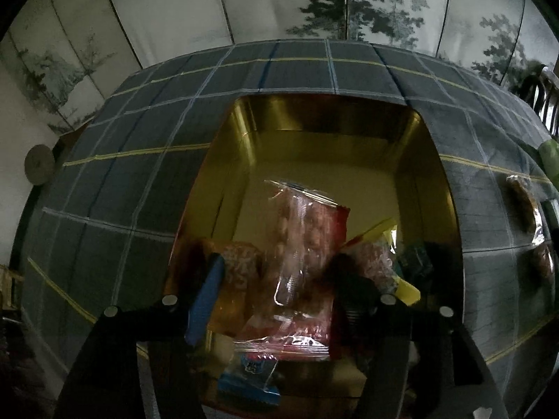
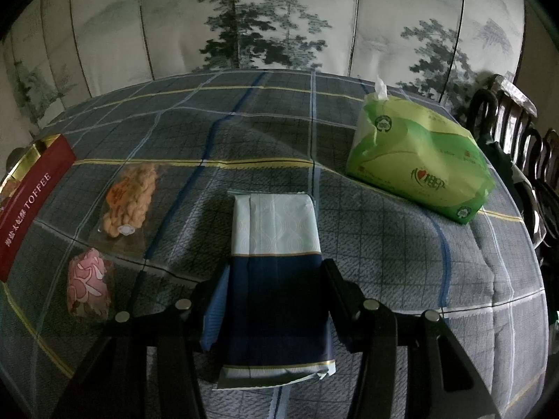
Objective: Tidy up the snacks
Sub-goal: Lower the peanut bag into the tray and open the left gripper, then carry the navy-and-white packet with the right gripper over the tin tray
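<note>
In the left wrist view my left gripper (image 1: 277, 265) hangs over a gold-lined box (image 1: 314, 132) on the plaid cloth. Its blue pad and black finger stand apart, on either side of a clear red snack packet (image 1: 304, 244) that leans in the box; neither pad presses on it. An orange packet (image 1: 237, 276), a yellow-edged packet (image 1: 380, 255) and a small blue packet (image 1: 251, 377) lie around it. In the right wrist view my right gripper (image 2: 274, 272) is shut on a long blue-and-white packet (image 2: 276, 230), its fingers against both sides.
On the cloth to the left lie a twisted-dough packet (image 2: 129, 199) and a pink flowered packet (image 2: 89, 288), beside the red toffee box (image 2: 31, 202). A green tissue pack (image 2: 419, 160) sits at back right. A dark wooden chair (image 2: 506, 122) stands past the table's right edge.
</note>
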The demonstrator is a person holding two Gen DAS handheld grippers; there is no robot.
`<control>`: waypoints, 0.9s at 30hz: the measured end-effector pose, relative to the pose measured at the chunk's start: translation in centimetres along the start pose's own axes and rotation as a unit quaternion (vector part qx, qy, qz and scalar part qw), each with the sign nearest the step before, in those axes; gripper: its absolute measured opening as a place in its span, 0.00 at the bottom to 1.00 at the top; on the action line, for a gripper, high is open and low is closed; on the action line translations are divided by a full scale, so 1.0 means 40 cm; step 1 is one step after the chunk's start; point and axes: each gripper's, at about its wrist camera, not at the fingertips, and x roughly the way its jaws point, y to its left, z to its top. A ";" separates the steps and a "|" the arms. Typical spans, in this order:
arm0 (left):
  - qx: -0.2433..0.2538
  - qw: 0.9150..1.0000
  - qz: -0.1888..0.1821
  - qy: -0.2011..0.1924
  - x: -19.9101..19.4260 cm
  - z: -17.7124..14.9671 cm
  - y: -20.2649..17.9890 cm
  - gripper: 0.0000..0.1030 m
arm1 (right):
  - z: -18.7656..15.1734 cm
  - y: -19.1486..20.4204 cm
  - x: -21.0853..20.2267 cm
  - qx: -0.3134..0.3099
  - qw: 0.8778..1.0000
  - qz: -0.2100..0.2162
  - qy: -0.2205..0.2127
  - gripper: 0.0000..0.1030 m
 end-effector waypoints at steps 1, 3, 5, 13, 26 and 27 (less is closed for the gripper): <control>-0.001 1.000 0.000 0.000 -0.002 -0.001 0.002 0.61 | 0.000 0.000 0.000 0.001 1.000 -0.001 0.000 0.50; -0.005 1.000 0.001 -0.002 -0.010 -0.003 0.003 0.63 | 0.000 0.000 0.001 0.004 1.000 -0.004 -0.001 0.49; -0.008 1.000 0.002 -0.008 -0.022 -0.004 0.008 0.66 | 0.000 0.001 0.001 0.006 1.000 -0.007 -0.001 0.49; -0.023 0.999 0.022 -0.043 -0.103 -0.032 0.032 0.73 | 0.018 0.015 -0.041 0.024 0.999 -0.016 -0.018 0.49; -0.073 0.996 0.016 -0.041 -0.159 -0.115 0.109 0.75 | 0.126 0.322 -0.163 -0.025 0.991 0.125 -0.047 0.49; -0.077 0.996 0.016 -0.039 -0.160 -0.120 0.116 0.75 | 0.129 0.364 -0.164 -0.039 0.989 0.137 -0.045 0.49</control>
